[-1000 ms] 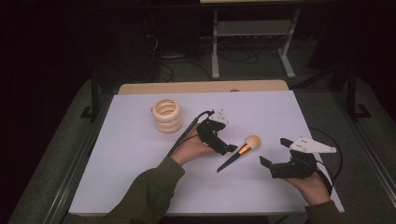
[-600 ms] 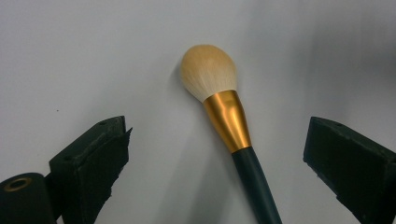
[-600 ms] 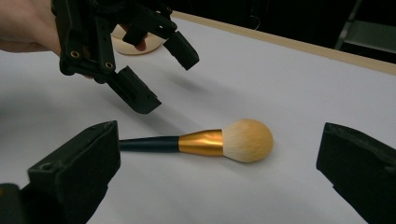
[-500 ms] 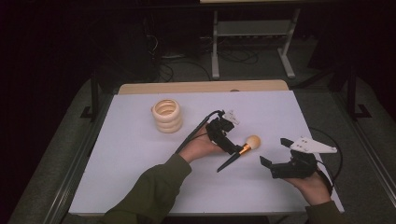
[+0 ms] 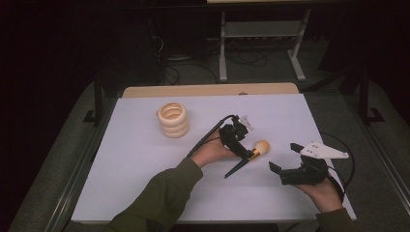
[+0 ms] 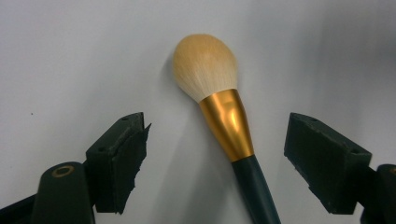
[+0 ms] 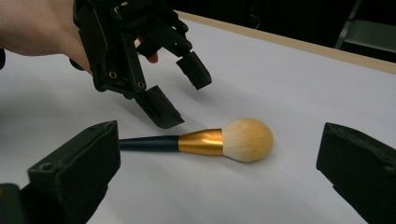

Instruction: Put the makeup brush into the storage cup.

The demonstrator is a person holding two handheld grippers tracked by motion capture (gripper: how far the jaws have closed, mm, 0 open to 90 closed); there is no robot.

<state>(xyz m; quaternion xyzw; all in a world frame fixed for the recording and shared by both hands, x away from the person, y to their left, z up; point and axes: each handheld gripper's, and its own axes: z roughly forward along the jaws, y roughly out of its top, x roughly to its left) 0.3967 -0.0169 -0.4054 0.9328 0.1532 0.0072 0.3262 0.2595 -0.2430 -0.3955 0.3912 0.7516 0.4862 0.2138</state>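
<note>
The makeup brush (image 5: 247,158) lies flat on the white table (image 5: 145,193), right of centre, its fluffy head pointing toward the far right and its dark handle running back toward the person. The left gripper (image 5: 241,147) hangs right over it, jaws spread wide to either side of the gold ferrule (image 6: 227,122), not touching anything yet by the look of it. The right gripper (image 5: 283,174) sits off to the right, near the brush but apart from it, jaws open as well and aimed at the bristles (image 7: 247,139). Here's the risk: that ferrule tapers and looks slick, so if the jaws close there the brush could squirt out or pivot. One jaw landing first could also roll it away across the smooth top. The stacked ring holder (image 5: 173,119) stands well clear on the far left.
</note>
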